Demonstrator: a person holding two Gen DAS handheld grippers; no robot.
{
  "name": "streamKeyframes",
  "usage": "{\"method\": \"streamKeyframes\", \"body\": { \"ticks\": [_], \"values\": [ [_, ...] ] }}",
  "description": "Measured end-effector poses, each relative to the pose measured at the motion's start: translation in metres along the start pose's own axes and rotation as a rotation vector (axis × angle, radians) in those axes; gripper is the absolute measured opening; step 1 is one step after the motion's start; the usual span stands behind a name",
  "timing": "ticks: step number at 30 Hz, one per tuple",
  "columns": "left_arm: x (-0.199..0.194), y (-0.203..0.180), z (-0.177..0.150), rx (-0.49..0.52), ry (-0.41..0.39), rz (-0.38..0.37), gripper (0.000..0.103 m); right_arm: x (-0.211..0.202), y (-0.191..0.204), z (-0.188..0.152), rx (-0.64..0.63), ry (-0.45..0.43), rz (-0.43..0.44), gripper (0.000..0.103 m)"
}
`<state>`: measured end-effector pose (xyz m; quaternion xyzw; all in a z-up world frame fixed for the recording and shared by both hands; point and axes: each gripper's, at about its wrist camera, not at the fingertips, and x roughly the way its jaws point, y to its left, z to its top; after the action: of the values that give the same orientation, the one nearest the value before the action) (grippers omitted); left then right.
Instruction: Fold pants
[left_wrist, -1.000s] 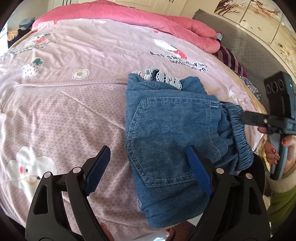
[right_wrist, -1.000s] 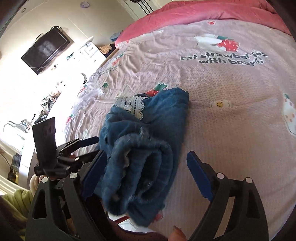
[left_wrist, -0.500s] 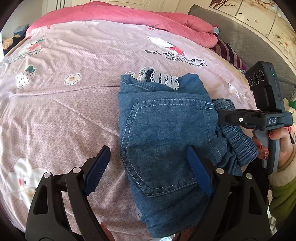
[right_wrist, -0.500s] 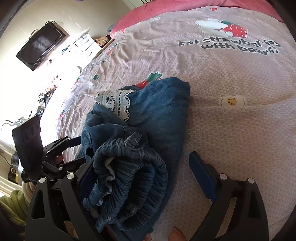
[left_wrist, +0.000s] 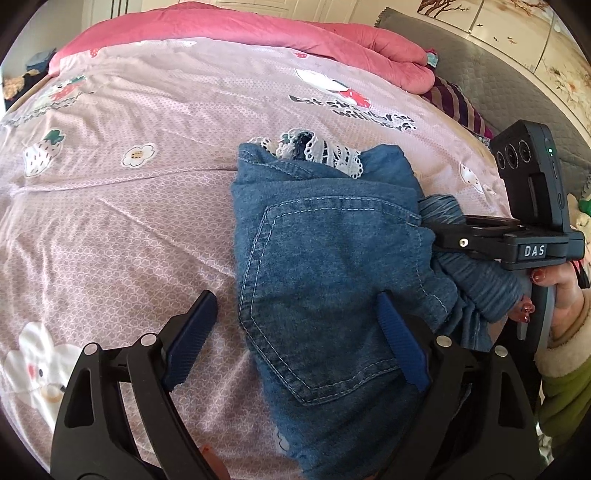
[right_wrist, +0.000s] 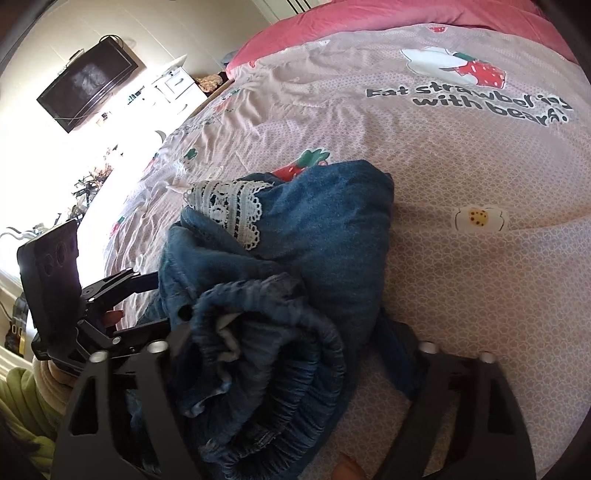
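As right claw (right_wrist: 295, 347) closes round pants (left_wrist: 332, 266) waistband, left claw (left_wrist: 295, 343) released — bundle may unroll, bunch crooked.

A bed (left_wrist: 122, 229) is filling most of both views, wearing a pale pink sheet printed with strawberries and bears. A rose quilt (left_wrist: 258, 33) is lying bunched along its far edge. On the cream wall a dark television (right_wrist: 86, 83) is hanging, a white drawer cabinet (right_wrist: 179, 83) is standing below it, and strong daylight is flooding in beside them.
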<state>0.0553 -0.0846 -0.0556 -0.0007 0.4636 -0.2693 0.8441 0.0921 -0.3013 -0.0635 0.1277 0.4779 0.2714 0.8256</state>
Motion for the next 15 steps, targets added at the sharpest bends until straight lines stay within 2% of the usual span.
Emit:
{"method": "streamKeyframes", "body": {
  "ticks": [3,5,6,8,15],
  "values": [
    [0.001,-0.003,-0.001,0.011,-0.007,0.001,0.076,-0.001,0.002,-0.002,-0.007,-0.017,0.004,0.058],
    [0.001,-0.006,-0.001,0.017,-0.01,-0.025,0.06,-0.003,0.002,-0.004,0.003,-0.034,0.009,0.053],
    [0.0,-0.01,-0.001,0.029,-0.013,-0.024,0.058,-0.004,0.002,-0.005,0.003,-0.042,0.008,0.053],
    [0.0,-0.014,-0.001,0.047,-0.019,-0.032,0.047,-0.006,0.004,-0.007,-0.005,-0.065,0.003,0.051],
    [-0.01,-0.02,0.003,0.082,-0.05,-0.004,0.026,-0.019,0.014,-0.014,-0.036,-0.129,-0.014,0.046]
  ]
}}
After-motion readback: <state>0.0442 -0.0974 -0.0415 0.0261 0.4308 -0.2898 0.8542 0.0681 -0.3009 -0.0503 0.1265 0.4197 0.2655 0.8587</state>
